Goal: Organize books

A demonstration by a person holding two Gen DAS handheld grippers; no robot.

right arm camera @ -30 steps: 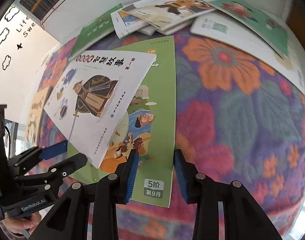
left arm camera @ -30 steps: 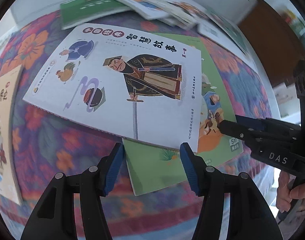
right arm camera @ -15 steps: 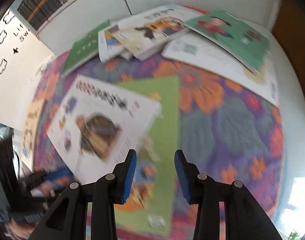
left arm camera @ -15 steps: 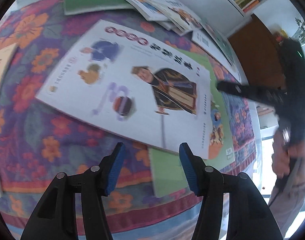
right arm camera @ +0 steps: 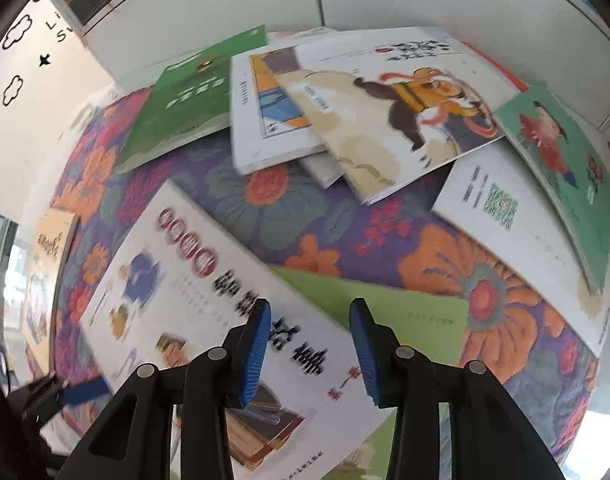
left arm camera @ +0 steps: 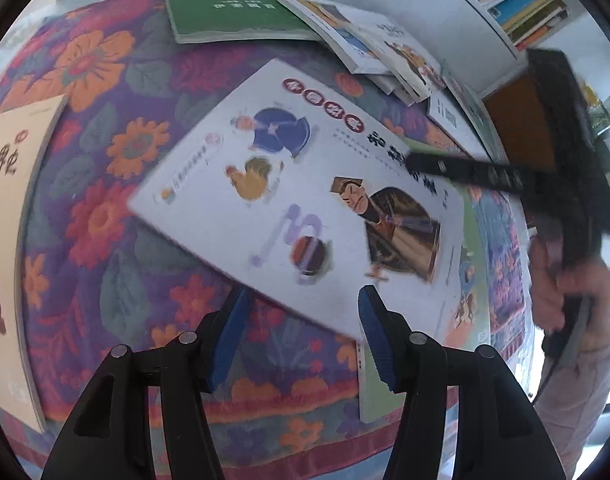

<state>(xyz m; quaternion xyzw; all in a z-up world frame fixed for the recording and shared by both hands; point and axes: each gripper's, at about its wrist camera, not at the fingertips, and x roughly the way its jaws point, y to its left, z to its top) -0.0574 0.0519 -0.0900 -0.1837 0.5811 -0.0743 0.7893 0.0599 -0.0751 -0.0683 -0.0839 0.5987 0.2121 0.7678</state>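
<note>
While the white book [left arm camera: 301, 200] lies mid-frame across the green book [right arm camera: 385, 304] on the worktop [left arm camera: 93, 208], the right tool [right arm camera: 311, 344] has lifted off toward the upper-frame pile; both tools (left tool [left arm camera: 301, 332] too) gape, holding 0 books.

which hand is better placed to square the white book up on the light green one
Left, probably: the left gripper has open jaws at the white book's near edge, while the right gripper hovers above its cover, over the light green book.
</note>
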